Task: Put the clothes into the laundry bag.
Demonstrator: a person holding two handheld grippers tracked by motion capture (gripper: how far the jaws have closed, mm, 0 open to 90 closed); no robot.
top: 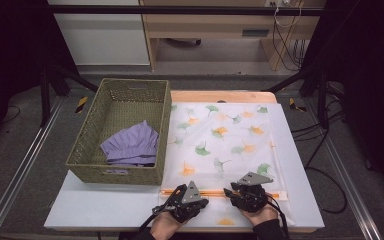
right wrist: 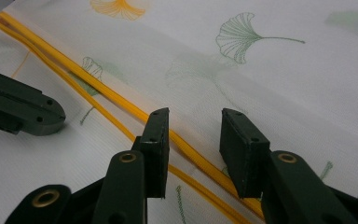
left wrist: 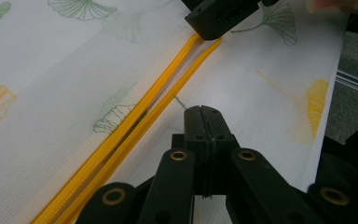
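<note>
the laundry bag point(top: 220, 140), a white mesh one printed with ginkgo leaves, lies flat on the table point(top: 100, 207) just right of the woven basket point(top: 92, 145) that holds a folded purple cloth point(top: 132, 142), and its orange zipper point(top: 215, 192) runs along the near edge, open, the two tracks apart. the risk i see is at the left gripper point(left wrist: 204, 116): its jaws are clenched tight together beside the zipper on the near flap, and i can't tell whether they pinch any mesh at all or have closed on nothing. if it has only a thin fold, that could slip out the moment the flap is lifted, and the opening would sag shut. the right gripper point(right wrist: 193, 133) stands half apart, astride one orange track, pads not yet pressing; closing there could catch both layers, or the zipper teeth alone, and then pulling would drag the whole bag toward the person instead of opening it. both hands come in low from the near edge, the left hand point(top: 167, 225) and the right hand point(top: 260, 217) side by side, grippers tipped forward and down onto the fabric, near each other along the zipper.
</note>
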